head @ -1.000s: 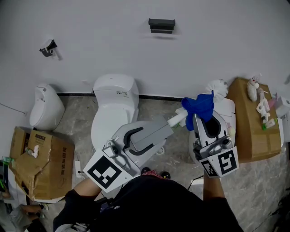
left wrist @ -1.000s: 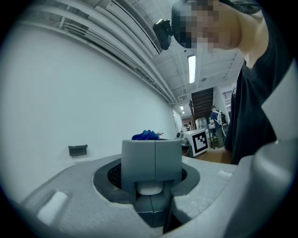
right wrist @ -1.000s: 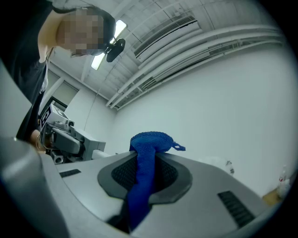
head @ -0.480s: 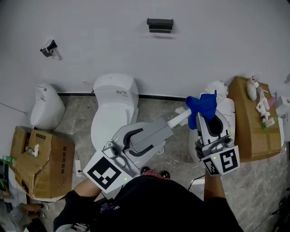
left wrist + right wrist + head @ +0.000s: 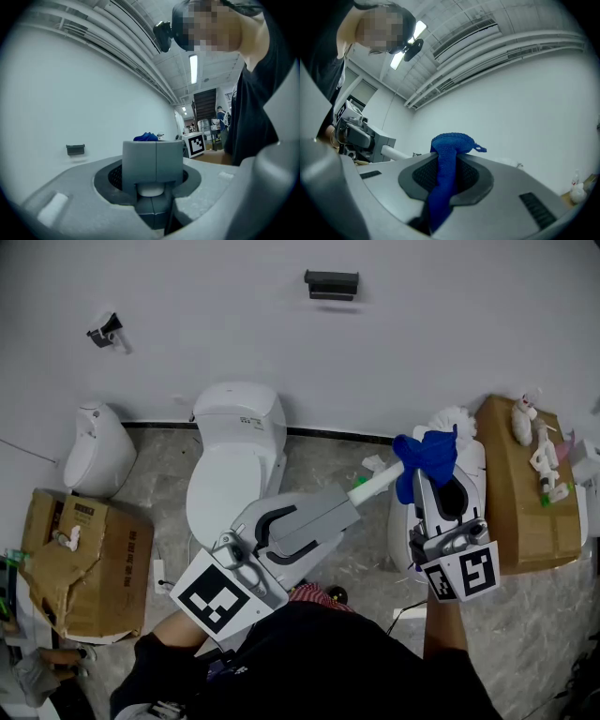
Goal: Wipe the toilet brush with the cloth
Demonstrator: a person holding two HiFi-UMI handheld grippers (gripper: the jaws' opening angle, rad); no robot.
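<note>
My left gripper [image 5: 349, 495] is shut on the white handle [image 5: 380, 480] of the toilet brush, which slants up to the right. Its white bristle head [image 5: 450, 418] shows beyond the cloth. The blue cloth [image 5: 425, 457] is bunched over the handle just below the head, and my right gripper [image 5: 429, 476] is shut on it. In the left gripper view the handle's end [image 5: 150, 190] sits between the closed jaws of the left gripper [image 5: 152, 159], with the cloth [image 5: 146, 137] past them. In the right gripper view the cloth [image 5: 445, 168] hangs between the jaws, beside the handle [image 5: 396, 152].
A white toilet [image 5: 234, 456] stands against the wall, a small white urinal [image 5: 94, 451] to its left. Cardboard boxes sit at the left [image 5: 80, 568] and right [image 5: 520, 484], the right one with bottles on top. A white basin [image 5: 403, 531] lies under my right gripper.
My right gripper has slid the blue cloth a little to the right along the handle, toward the brush head. The left gripper keeps its hold on the handle.
</note>
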